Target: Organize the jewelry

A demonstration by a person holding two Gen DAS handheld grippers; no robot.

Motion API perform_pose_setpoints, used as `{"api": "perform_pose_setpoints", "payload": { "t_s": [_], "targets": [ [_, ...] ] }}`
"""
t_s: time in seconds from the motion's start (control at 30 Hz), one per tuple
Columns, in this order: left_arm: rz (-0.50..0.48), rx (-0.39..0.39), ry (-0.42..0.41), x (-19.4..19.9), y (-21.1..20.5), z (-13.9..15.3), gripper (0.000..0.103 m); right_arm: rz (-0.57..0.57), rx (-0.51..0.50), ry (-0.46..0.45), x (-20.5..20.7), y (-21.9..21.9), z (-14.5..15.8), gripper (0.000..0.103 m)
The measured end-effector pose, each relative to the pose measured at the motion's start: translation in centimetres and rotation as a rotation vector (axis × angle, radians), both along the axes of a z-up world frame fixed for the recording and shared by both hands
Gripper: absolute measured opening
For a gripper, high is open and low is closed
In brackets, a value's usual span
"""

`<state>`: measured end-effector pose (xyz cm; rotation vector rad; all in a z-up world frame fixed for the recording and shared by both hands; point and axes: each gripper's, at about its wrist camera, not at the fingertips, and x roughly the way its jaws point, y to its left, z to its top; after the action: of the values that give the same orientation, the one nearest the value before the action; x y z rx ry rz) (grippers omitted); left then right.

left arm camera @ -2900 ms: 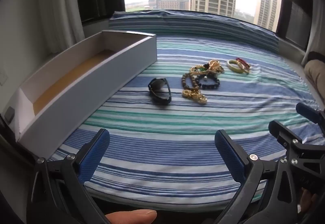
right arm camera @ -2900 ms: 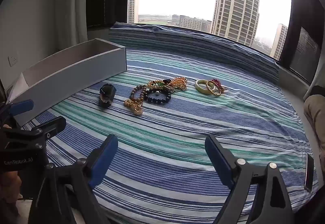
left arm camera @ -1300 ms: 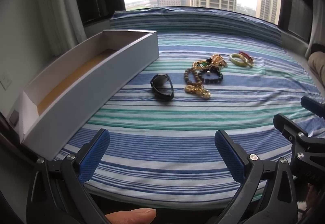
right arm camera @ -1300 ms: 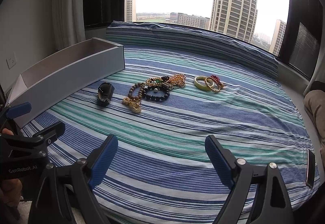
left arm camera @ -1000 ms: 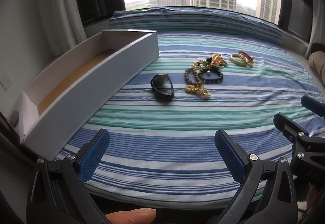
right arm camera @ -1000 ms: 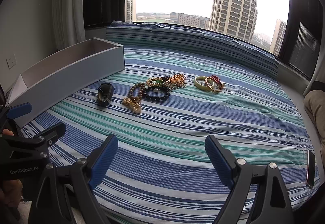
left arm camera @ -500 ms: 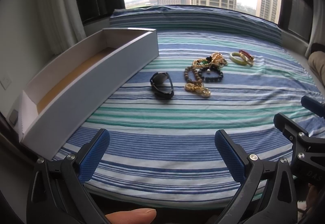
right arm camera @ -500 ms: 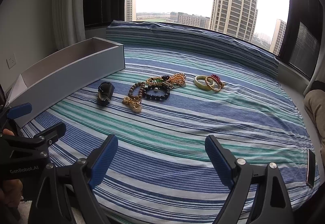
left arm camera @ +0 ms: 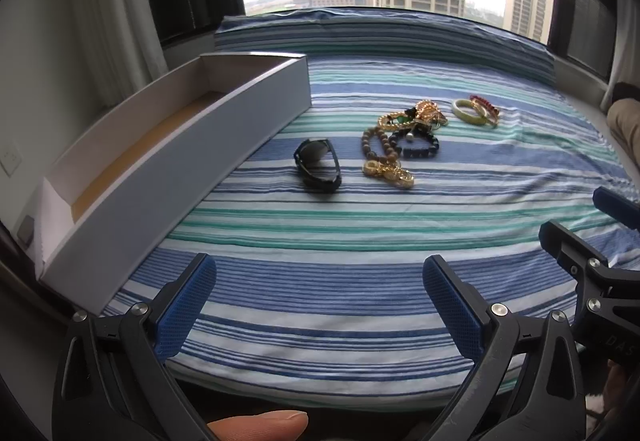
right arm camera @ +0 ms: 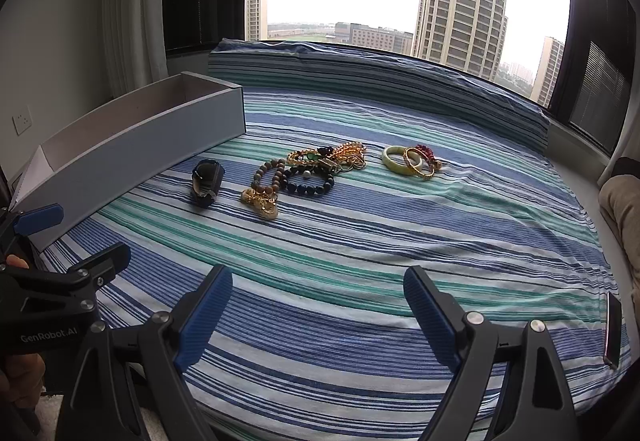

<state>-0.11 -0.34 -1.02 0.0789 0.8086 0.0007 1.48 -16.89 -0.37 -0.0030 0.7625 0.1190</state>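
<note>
- Striped cloth (right arm camera: pixel 360 241): bands of blue, teal green and white with thin dark lines, filling the middle of both views.
- Long box (left arm camera: pixel 180 157), left of the frame: pale grey outside, white walls inside, tan floor.
- Sunglasses (left arm camera: pixel 318 165), centre: black.
- Wooden bead bracelet (left arm camera: pixel 378 145): brown beads, with a gold chain (left arm camera: pixel 388 173) below it.
- Dark bead bracelet (right arm camera: pixel 308 181): navy-black beads, one white.
- Gold tangle (right arm camera: pixel 340 157): gold with a green stone.
- Bangle (right arm camera: pixel 396 159), right of centre: pale green, beside thin gold rings and red beads (right arm camera: pixel 426 153).
- Left gripper (left arm camera: pixel 316 305) and right gripper (right arm camera: pixel 316 309), bottom of the frame: black frames, blue textured pads.
</note>
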Motion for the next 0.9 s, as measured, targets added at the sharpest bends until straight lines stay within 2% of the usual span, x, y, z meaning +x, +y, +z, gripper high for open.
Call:
{"api": "perform_pose_setpoints", "payload": {
  "t_s": [0.67, 0.9],
  "targets": [
    [0.002, -0.023, 0.03, 0.6, 0.7, -0.7, 0.103, -0.003, 0.001, 0.008, 0.0, -0.3, -0.3, 0.09],
    [-0.045, -0.012, 0.044, 0.8, 0.1, -1.3, 0.103, -0.007, 0.004, 0.019, 0.3, -0.5, -0.5, 0.09]
  ]
}}
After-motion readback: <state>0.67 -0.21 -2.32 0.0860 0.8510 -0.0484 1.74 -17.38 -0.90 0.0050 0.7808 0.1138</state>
